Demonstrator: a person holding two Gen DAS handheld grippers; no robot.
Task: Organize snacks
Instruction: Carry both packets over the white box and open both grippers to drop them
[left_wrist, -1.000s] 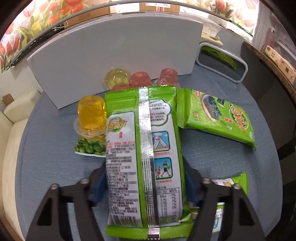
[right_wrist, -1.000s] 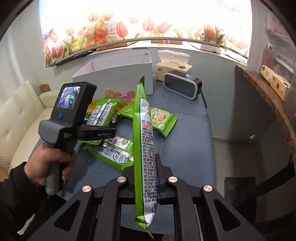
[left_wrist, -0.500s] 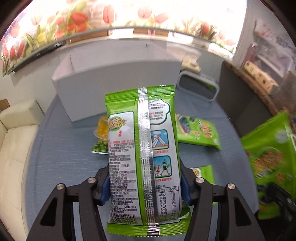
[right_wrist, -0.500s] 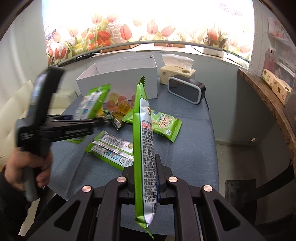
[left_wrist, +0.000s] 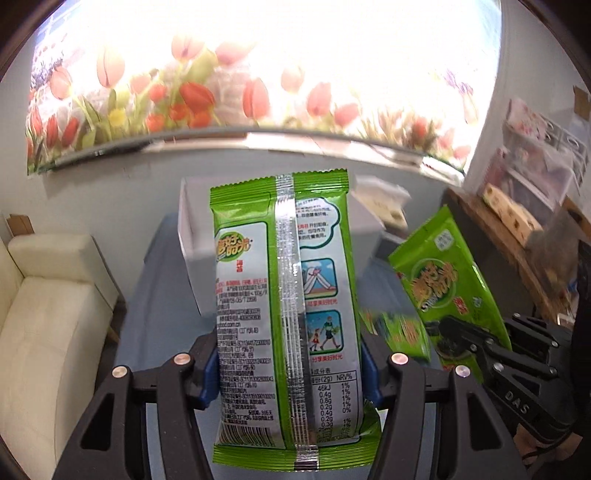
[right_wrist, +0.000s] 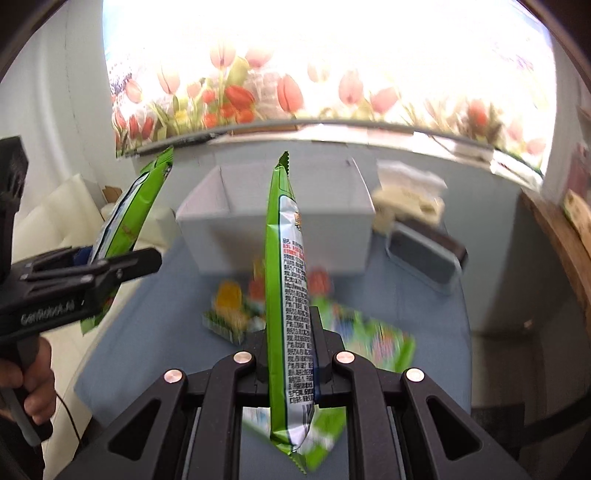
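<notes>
We hold two green seaweed snack packets above the worktop (right_wrist: 155, 306), one per gripper. The left gripper (left_wrist: 288, 363) has its jaws clamped across the broad faces of the left packet (left_wrist: 282, 306), back seam toward us, long axis pointing away toward the white box (right_wrist: 295, 206). The right gripper (right_wrist: 290, 363) has its jaws fully closed on the thin edge of the right packet (right_wrist: 290, 280), also end-on toward the box. The box lies straight ahead and lower, open top up, far side of the jelly cups (right_wrist: 229, 295). We judge both hands about equally near it; each packet must go forward and down, long axis first
</notes>
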